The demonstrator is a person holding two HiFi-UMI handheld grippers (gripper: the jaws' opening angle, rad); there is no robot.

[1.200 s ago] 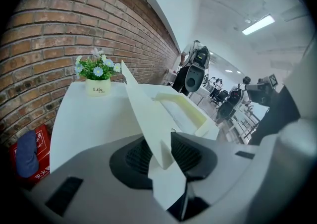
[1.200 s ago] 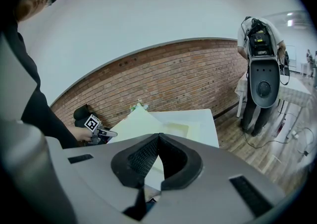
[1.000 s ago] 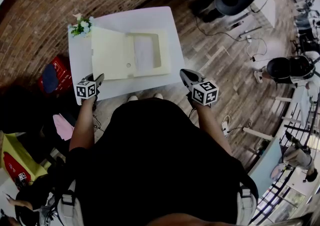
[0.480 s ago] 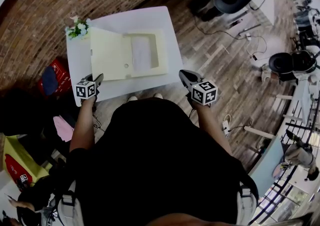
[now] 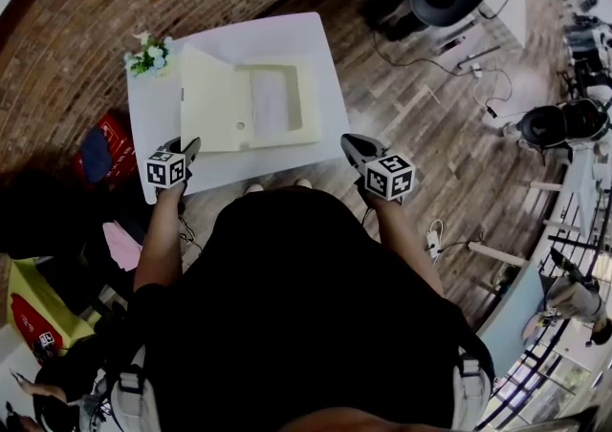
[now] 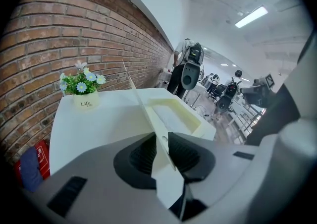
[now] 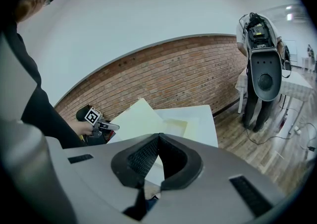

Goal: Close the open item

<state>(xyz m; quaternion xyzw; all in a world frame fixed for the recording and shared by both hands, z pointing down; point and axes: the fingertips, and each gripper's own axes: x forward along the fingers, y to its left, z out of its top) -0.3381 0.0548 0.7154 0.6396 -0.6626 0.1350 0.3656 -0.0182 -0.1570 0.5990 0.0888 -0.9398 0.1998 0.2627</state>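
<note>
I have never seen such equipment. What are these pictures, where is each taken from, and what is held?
There is no robot: a person holds tongs in each hand. One picture comes from a camera on the person's head; the other two from cameras riding on the tongs. On the white table stand an open cream box and a flower pot. The left tongs are closing on the box's raised lid, which sits between them. The right tongs are shut and empty, near the table's edge.
</note>
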